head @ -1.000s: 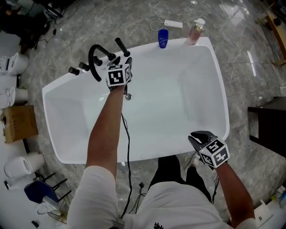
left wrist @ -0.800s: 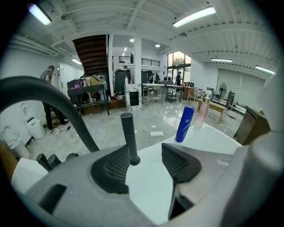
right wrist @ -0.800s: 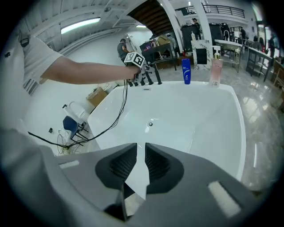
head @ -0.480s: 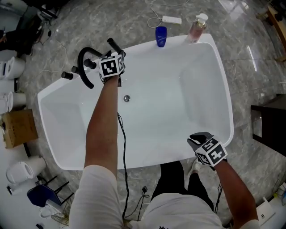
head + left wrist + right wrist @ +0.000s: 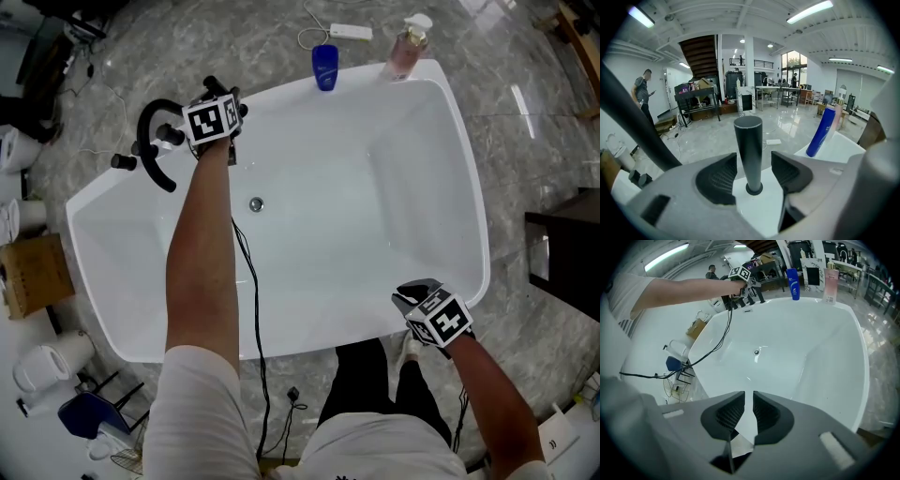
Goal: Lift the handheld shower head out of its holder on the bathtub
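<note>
While one shower head [image 5: 748, 154] stands — two bottles [image 5: 324, 67].

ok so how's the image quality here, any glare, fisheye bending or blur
Head view: sharp, evenly lit, glare streaks on the marble floor right of the bathtub. Left gripper view: strong fisheye, dark corners, ceiling light blown out, shower head crisp. Right gripper view: same fisheye, bathtub rim bowed, no blur.
</note>
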